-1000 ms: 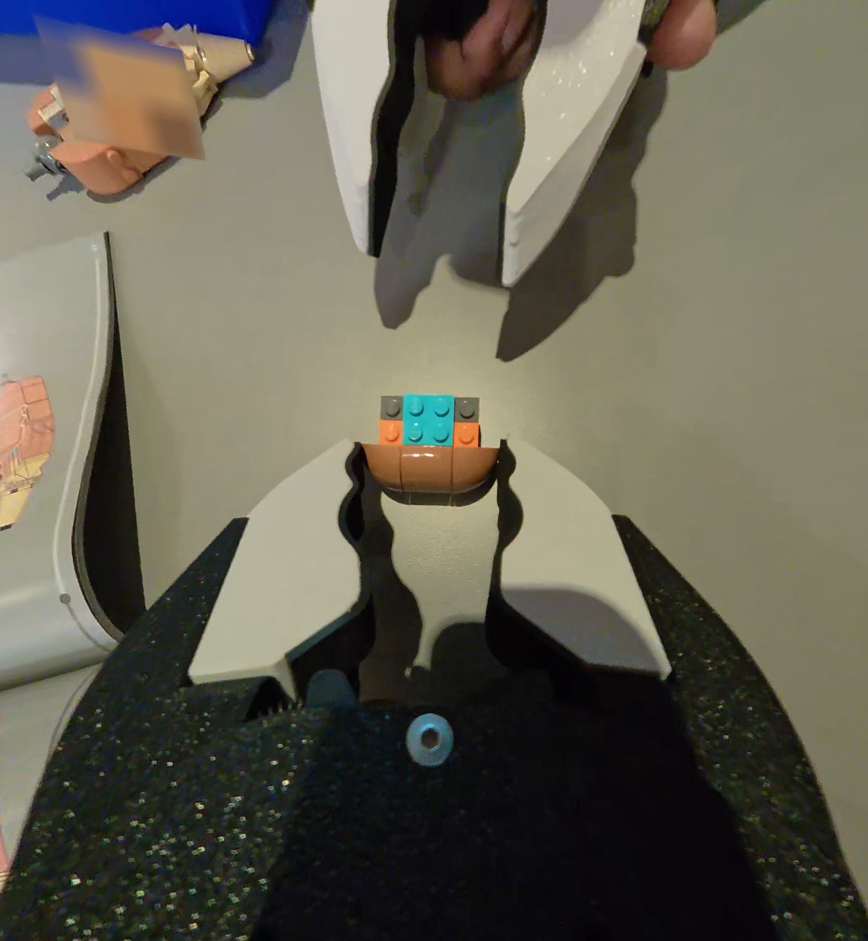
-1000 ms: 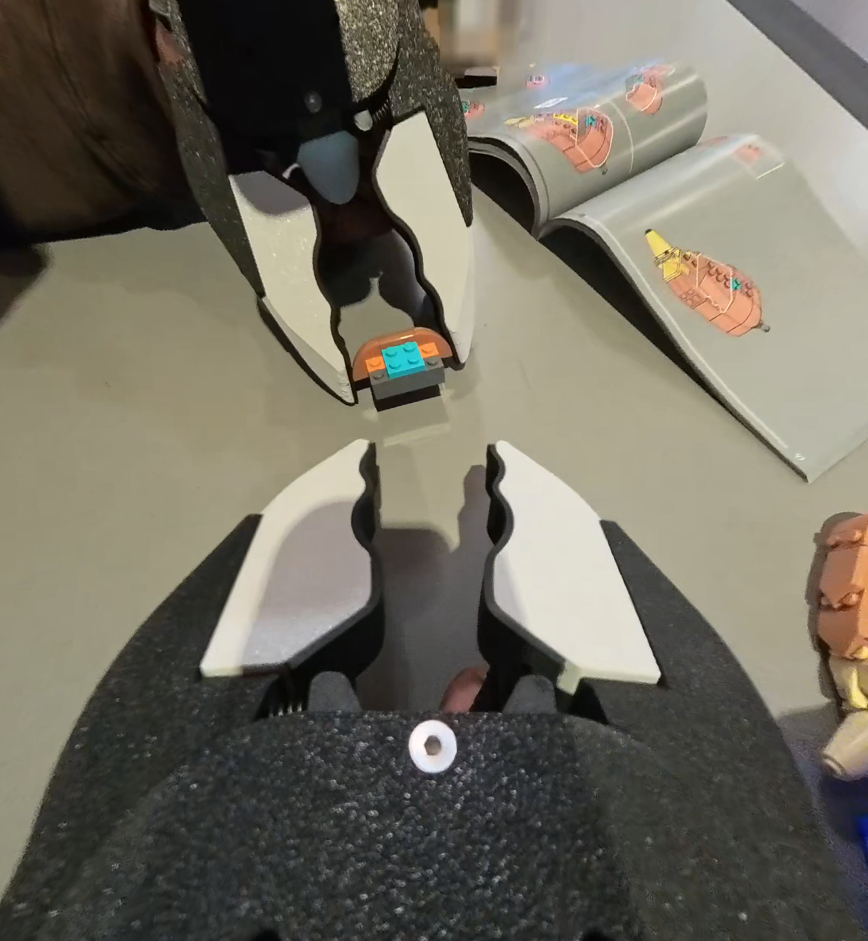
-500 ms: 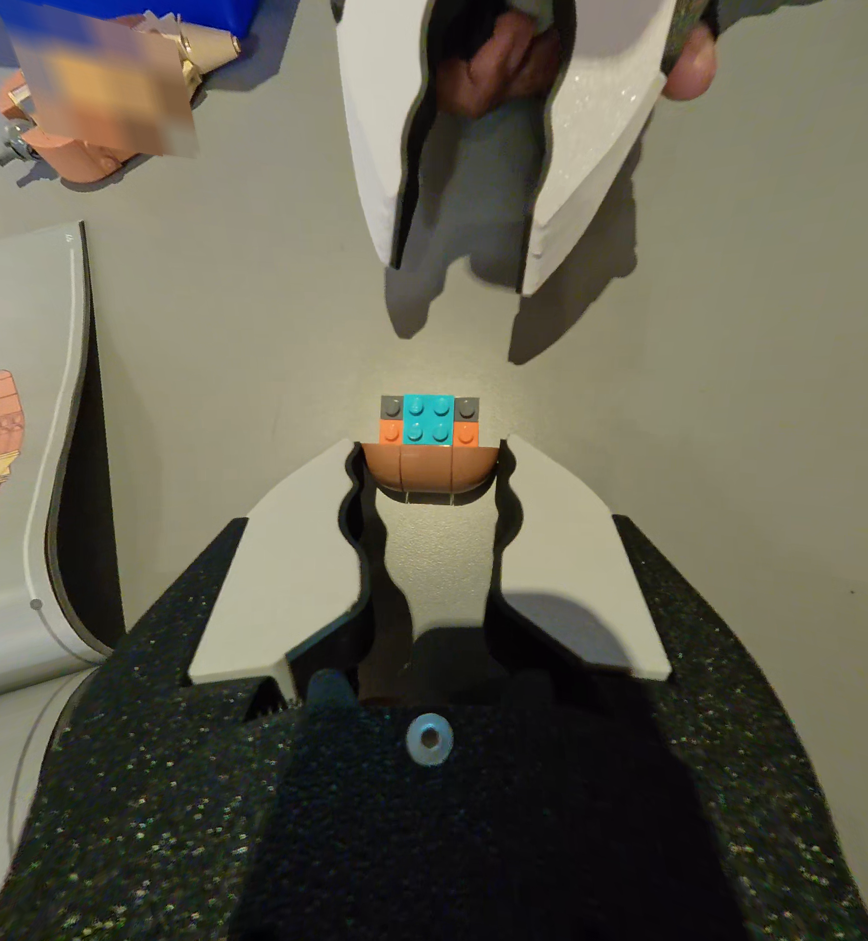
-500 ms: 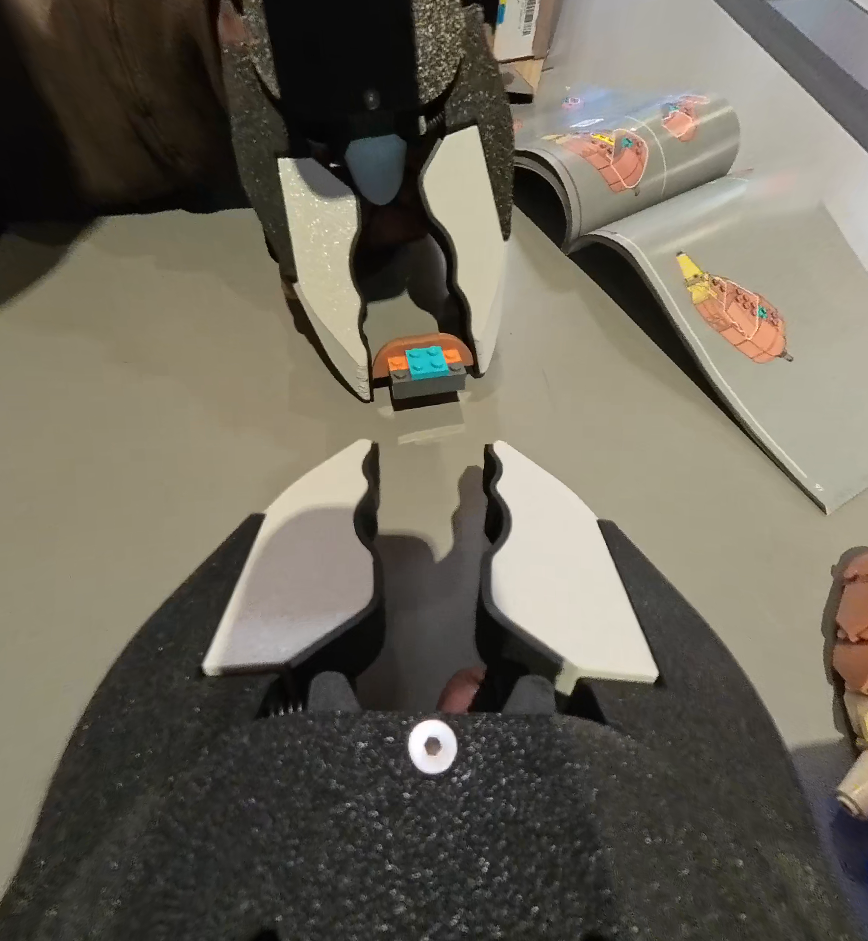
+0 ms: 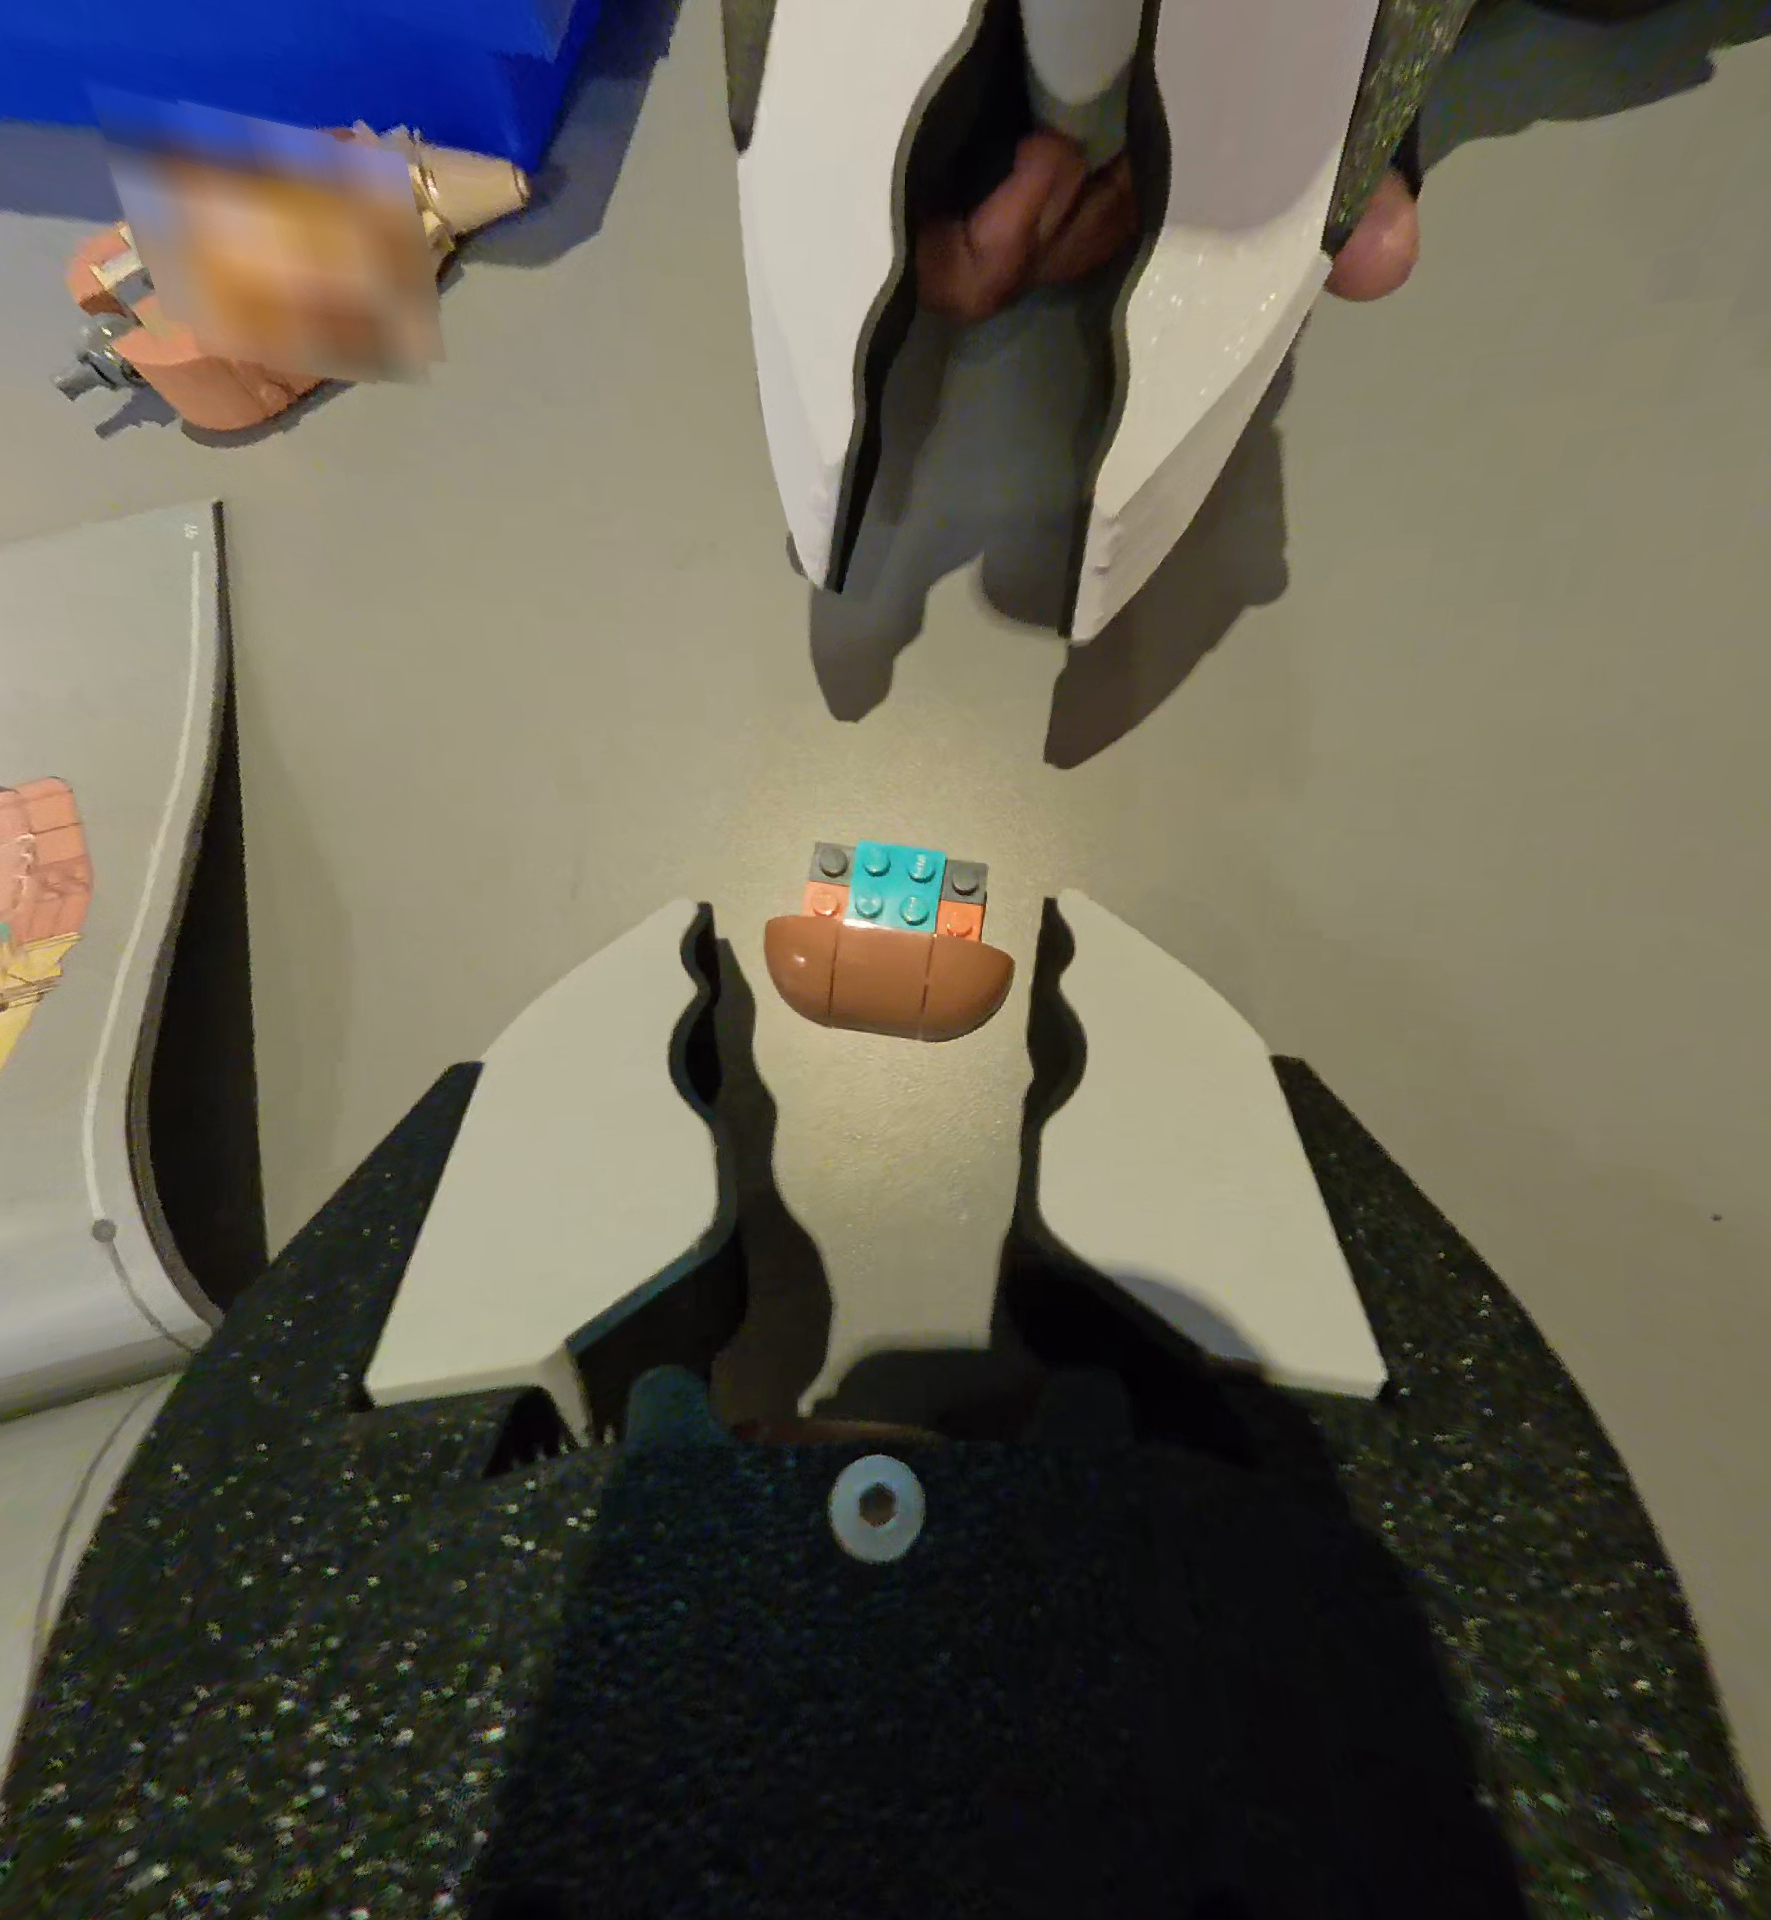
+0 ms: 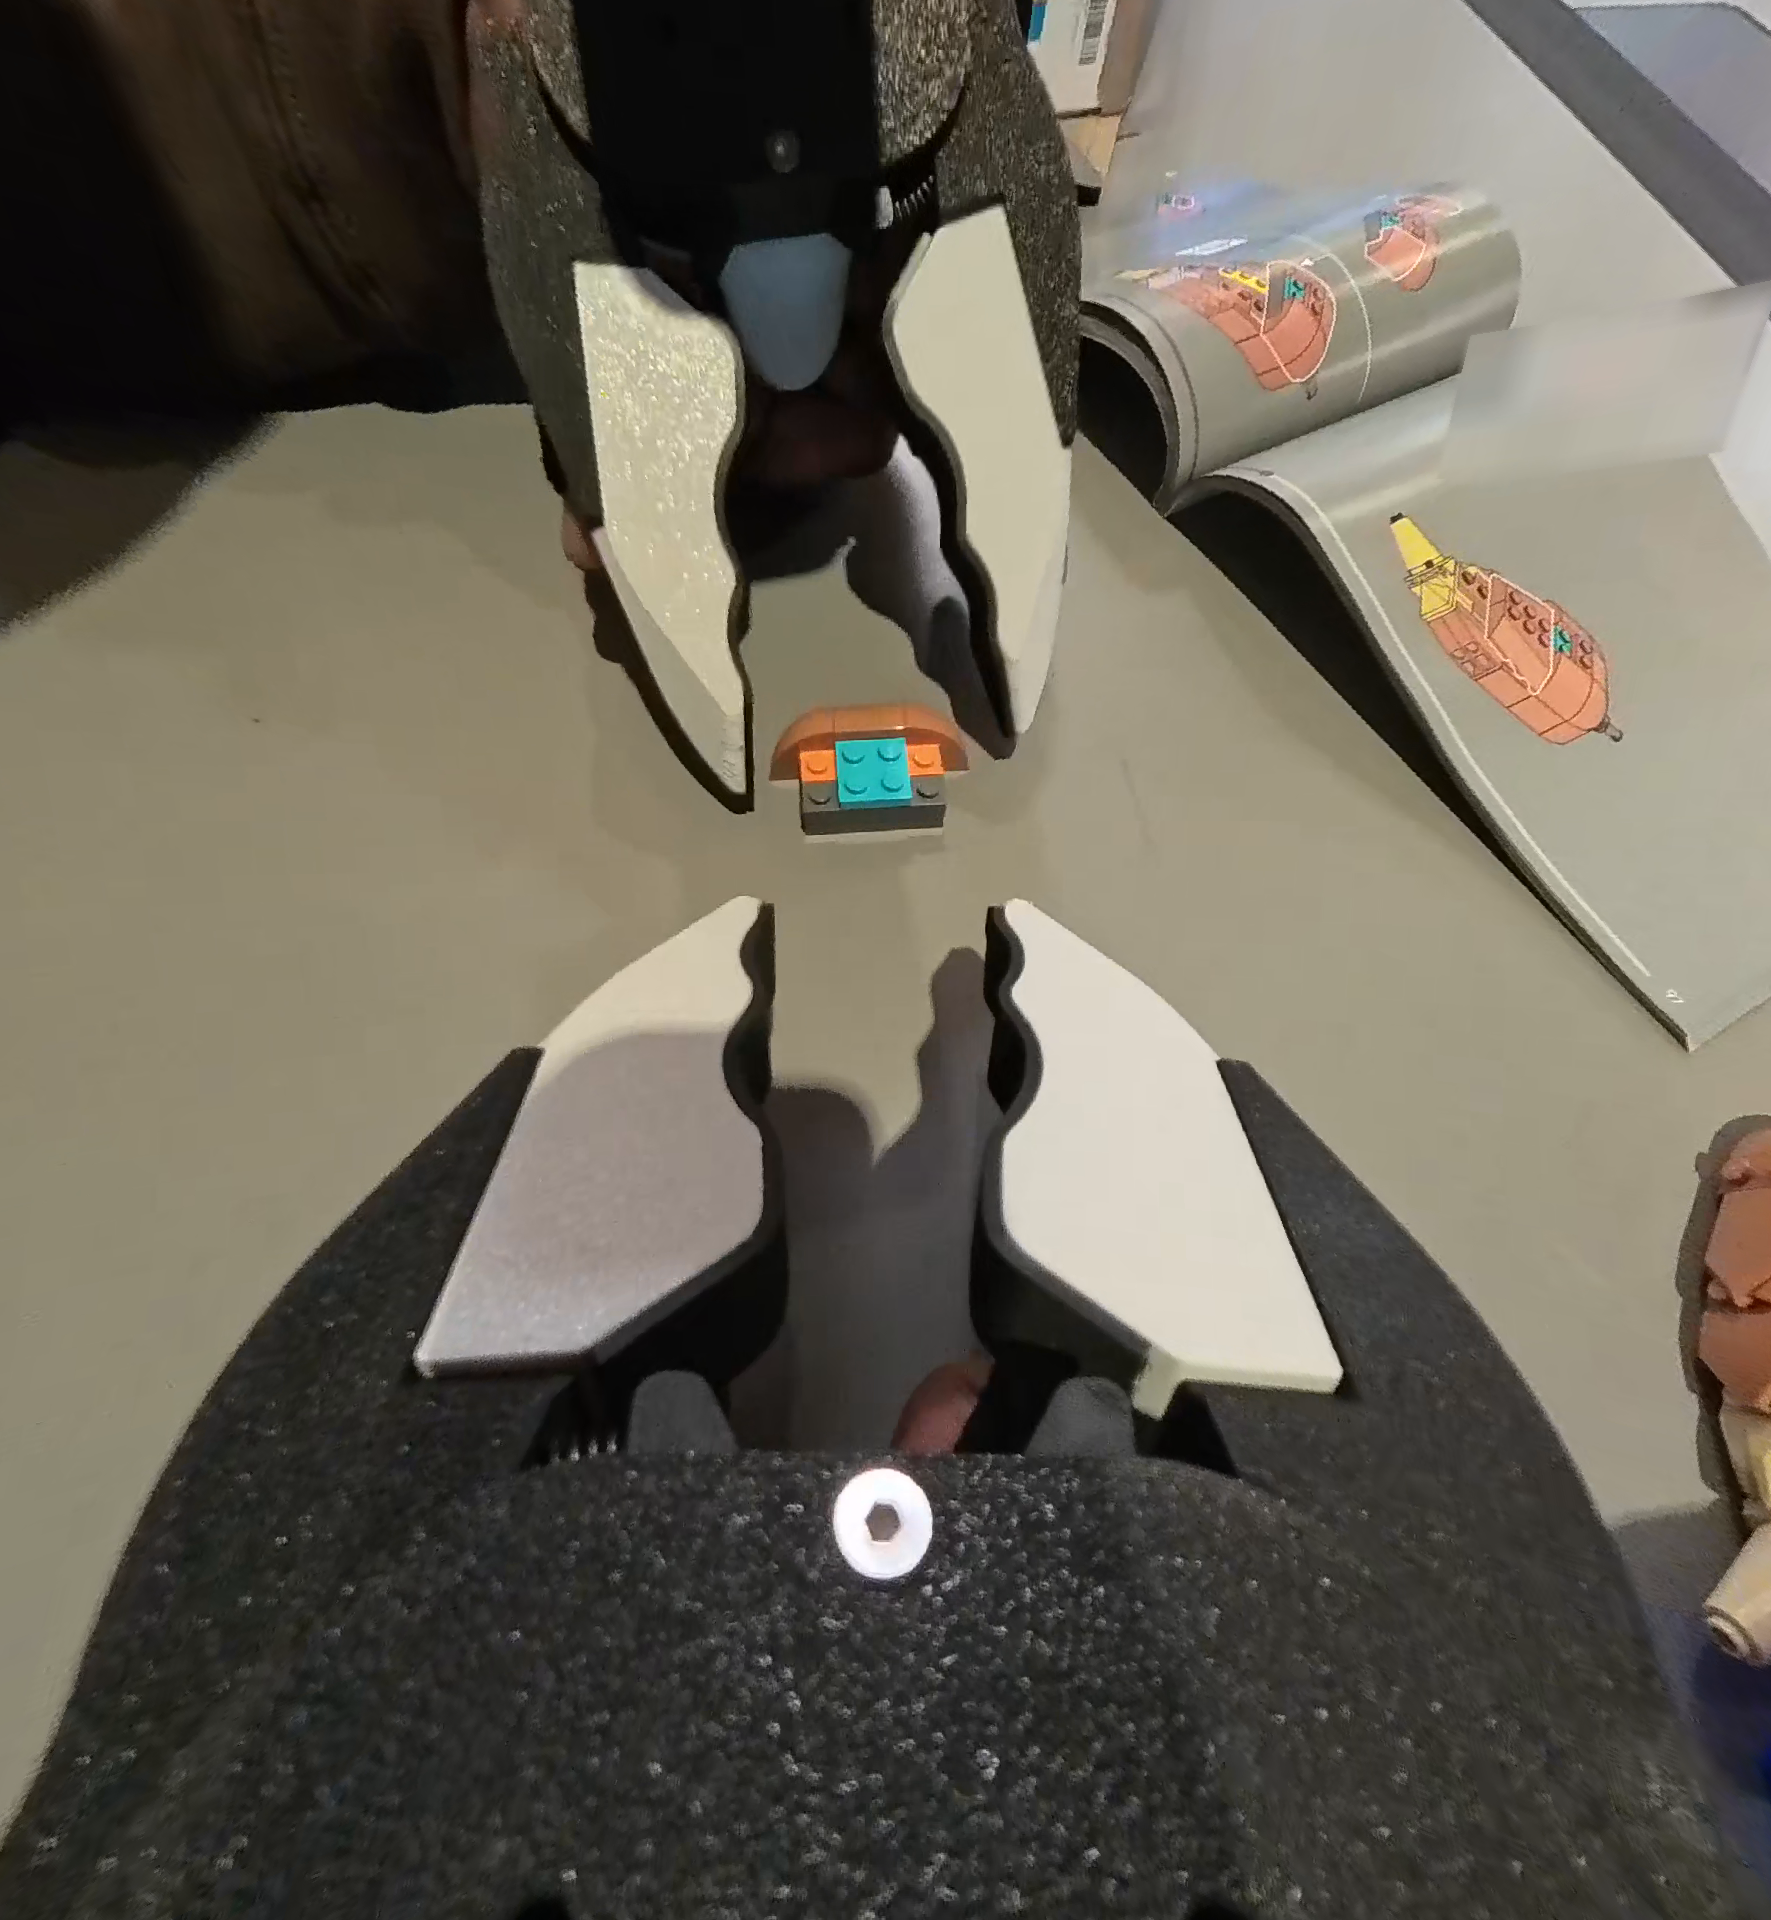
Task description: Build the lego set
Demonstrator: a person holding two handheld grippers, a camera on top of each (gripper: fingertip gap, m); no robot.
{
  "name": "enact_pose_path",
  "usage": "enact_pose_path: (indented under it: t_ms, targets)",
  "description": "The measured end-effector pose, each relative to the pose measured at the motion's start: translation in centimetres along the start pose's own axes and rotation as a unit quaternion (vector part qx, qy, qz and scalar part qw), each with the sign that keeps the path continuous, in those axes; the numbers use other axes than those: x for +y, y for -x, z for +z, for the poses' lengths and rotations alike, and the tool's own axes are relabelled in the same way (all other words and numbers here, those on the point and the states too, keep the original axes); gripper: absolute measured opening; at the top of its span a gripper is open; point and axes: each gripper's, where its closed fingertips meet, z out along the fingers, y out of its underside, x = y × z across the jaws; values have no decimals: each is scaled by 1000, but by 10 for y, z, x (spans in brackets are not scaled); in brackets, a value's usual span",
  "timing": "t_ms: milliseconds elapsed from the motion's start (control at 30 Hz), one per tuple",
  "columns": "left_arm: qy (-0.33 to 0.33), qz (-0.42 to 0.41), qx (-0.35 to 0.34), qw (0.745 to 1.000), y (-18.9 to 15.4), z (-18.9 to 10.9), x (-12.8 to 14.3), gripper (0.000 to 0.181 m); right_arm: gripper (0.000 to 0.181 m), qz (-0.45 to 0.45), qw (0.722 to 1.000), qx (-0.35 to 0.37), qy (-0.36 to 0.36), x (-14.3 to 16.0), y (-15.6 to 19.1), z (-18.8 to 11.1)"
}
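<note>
Brick piece [image 5: 886, 935] is set loose on table [image 5: 1483, 935] between spread left gripper [image 5: 876, 914]; right gripper [image 6: 876, 914], also spread and empty, is faced toward it, likely for a regrip.

Left hand-held gripper [image 5: 876, 914] now spread open, its fingers [image 5: 590, 1122] no longer pinching the small brown-hulled lego assembly [image 5: 886, 951], assembly released onto the grey table [image 5: 1483, 831] and lying slightly skewed between the fingertips, touching neither
</note>
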Motion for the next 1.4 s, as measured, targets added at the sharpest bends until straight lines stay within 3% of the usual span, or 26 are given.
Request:
enact_pose_path:
  t_ms: [400, 1400]
  targets:
    - [-58, 5, -6, 998, 3, -5, -16, 59, 34, 18, 1000, -4, -2, 1, -2, -3]
    - [-66, -12, -11, 998, 7, -7, -17, 56, 32, 16, 1000, -8, -1, 3, 1, -5]
